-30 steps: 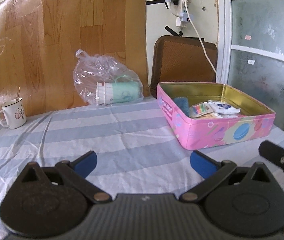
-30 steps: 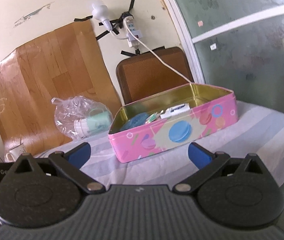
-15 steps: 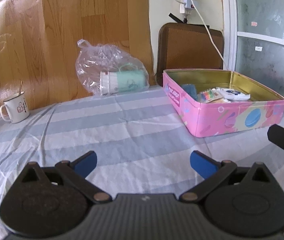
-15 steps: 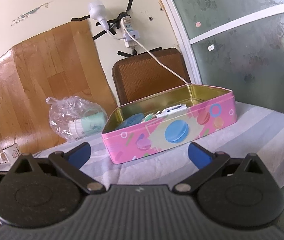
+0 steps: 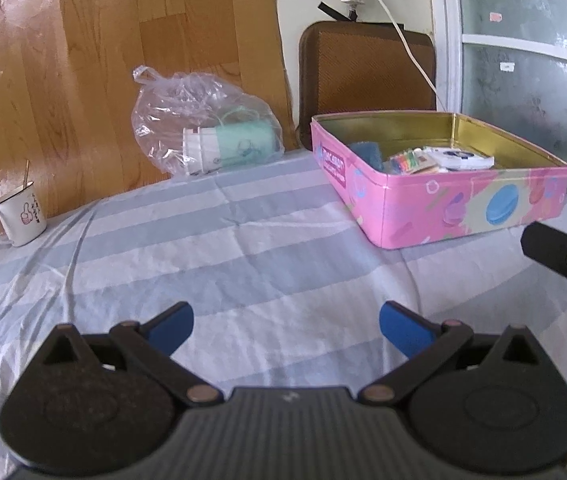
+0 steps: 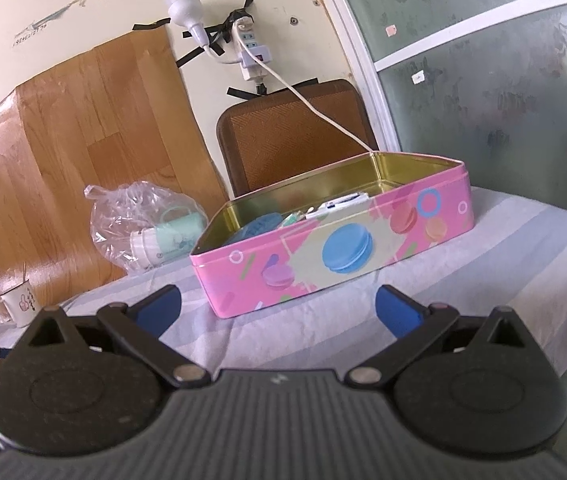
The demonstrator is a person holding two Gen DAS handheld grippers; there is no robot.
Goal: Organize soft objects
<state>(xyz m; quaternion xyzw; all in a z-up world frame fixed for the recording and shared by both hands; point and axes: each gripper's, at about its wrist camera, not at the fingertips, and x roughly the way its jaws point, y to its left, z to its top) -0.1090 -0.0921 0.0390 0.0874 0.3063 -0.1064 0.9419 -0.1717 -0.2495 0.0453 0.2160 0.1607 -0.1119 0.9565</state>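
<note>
Your left claw (image 5: 286,326) and right claw (image 6: 277,308): both spread apart, empty, above striped counter (image 5: 223,248). One pink tin (image 5: 463,208), lid off, right side, holding one blue soft item (image 5: 366,150) plus small packets. One plastic bag (image 5: 203,142), one mug (image 5: 19,218) behind.

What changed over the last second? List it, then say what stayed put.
Both cameras' views shifted a little, so both grippers moved slightly; from the left wrist view the pink tin now sits higher. Nothing was grabbed or released: left gripper and right gripper stay open and empty. Tin, plastic bag and mug kept their places on the tablecloth.
</note>
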